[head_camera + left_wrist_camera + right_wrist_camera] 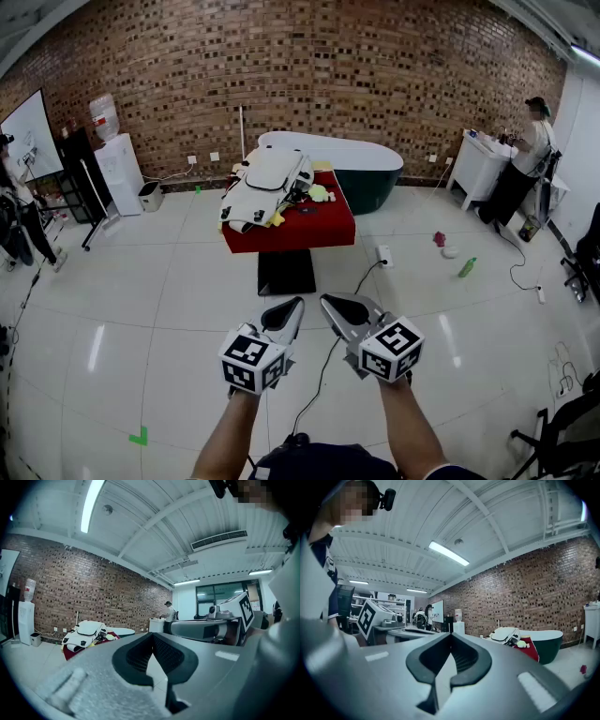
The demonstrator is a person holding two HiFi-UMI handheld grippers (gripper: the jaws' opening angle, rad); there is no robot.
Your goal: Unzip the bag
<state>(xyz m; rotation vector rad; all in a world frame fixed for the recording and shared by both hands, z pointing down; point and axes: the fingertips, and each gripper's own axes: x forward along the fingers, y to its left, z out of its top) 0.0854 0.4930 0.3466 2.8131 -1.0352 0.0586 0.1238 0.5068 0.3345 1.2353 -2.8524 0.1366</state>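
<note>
While the white backpack (267, 183) is lying on the red-draped bench (323, 232) in the upper middle of the head view, both tools are hanging well short of it, low in the frame over the glossy floor (169, 309). The left tool (292, 306) is holding its jaws clenched together with nothing between them; in its own view the left tool (152, 635) is showing its tips meeting at mid-frame. The right tool (330, 304) is looking the same, and in its own view the right tool (451, 634) is pressing tip to tip, empty. Both are pointing level toward the bench, side by side and near each other.

In the left gripper view the backpack (86, 632) is appearing small at the lower left, and in the right gripper view the backpack (506, 634) is sitting right of centre, well apart from either tool. It is resting flat with its pale panel up, a few soft toys (322, 194) are crowding its right edge, and a dark green bathtub (370, 167) is standing behind the bench. The zipper is too small to make out, so I cannot tell whether it is closed.

By my judgement the task is sitting at its very start: nothing is being gripped and no zip pull is being touched. The approach, a steadying hold on the backpack and the pull along the zipper are all waiting to be done.
</note>
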